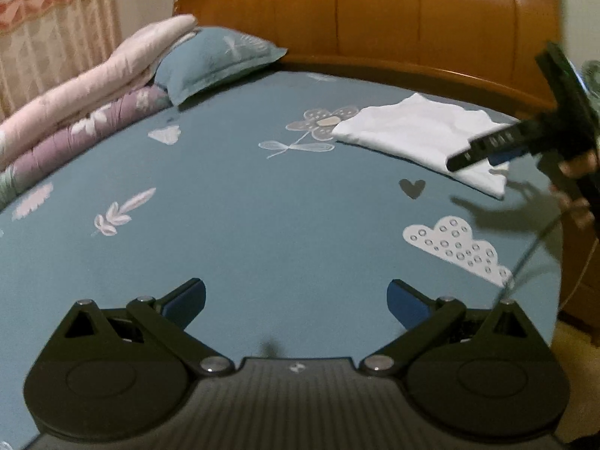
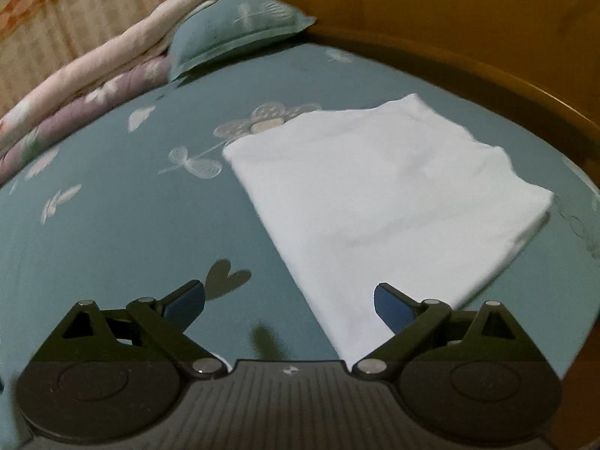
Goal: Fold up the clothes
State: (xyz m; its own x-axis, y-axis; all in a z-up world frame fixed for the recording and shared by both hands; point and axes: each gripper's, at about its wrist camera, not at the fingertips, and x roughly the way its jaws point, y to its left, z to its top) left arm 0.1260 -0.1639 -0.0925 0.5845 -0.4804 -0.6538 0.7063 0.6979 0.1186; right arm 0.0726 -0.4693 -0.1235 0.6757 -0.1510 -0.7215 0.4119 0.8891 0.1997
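Both jaws spread wide, nothing held: left hand-held gripper [image 1: 296,300], right hand-held gripper [image 2: 288,300]. Folded white garment [image 2: 393,195] laid flat on teal patterned bed sheet [image 1: 243,225]. Pillow [image 1: 221,56], folded quilts [image 1: 86,112], wooden headboard [image 1: 412,11] seen beyond.

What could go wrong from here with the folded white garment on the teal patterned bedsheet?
1. The folded white garment lies close to the bed's far side by the wooden headboard; a nudge could push it against the board or bunch it.
2. The right gripper hangs open right at the garment's near corner; a finger could snag that corner and undo the fold.
3. The garment's right edge looks uneven, so the stack may slump if lifted.
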